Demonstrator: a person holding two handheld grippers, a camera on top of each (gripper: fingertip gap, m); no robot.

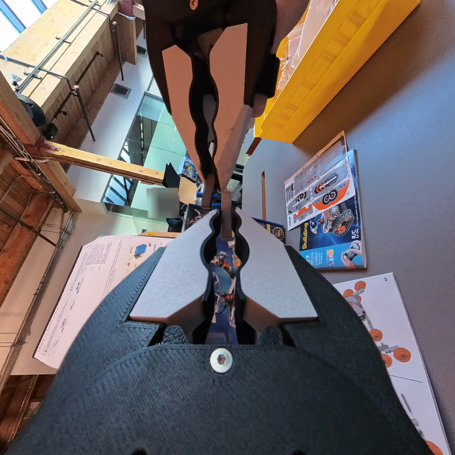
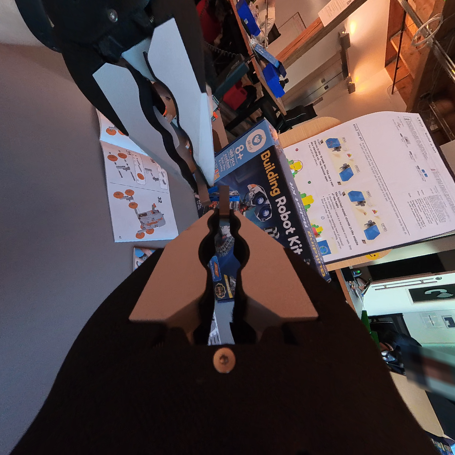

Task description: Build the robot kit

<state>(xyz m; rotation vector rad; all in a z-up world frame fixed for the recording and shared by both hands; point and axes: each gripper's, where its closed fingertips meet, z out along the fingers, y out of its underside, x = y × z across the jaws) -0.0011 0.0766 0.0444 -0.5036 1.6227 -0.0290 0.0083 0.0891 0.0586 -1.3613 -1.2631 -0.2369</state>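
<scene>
Item: my left claw (image 1: 225, 221), tips pinching a small brown strip (image 1: 226, 216). My right claw (image 2: 222, 209) pinches a like strip (image 2: 223, 200), tip to tip, probably to mate them. Behind: blue kit box (image 2: 268, 197); open booklet (image 2: 140, 194) on grey table (image 2: 49, 172); yellow bin (image 1: 332, 61) at far edge.

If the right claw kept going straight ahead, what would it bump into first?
Probably the left claw, whose tips sit almost tip to tip with the right claw. Just behind stands the blue kit box; depth is hard to judge.
</scene>
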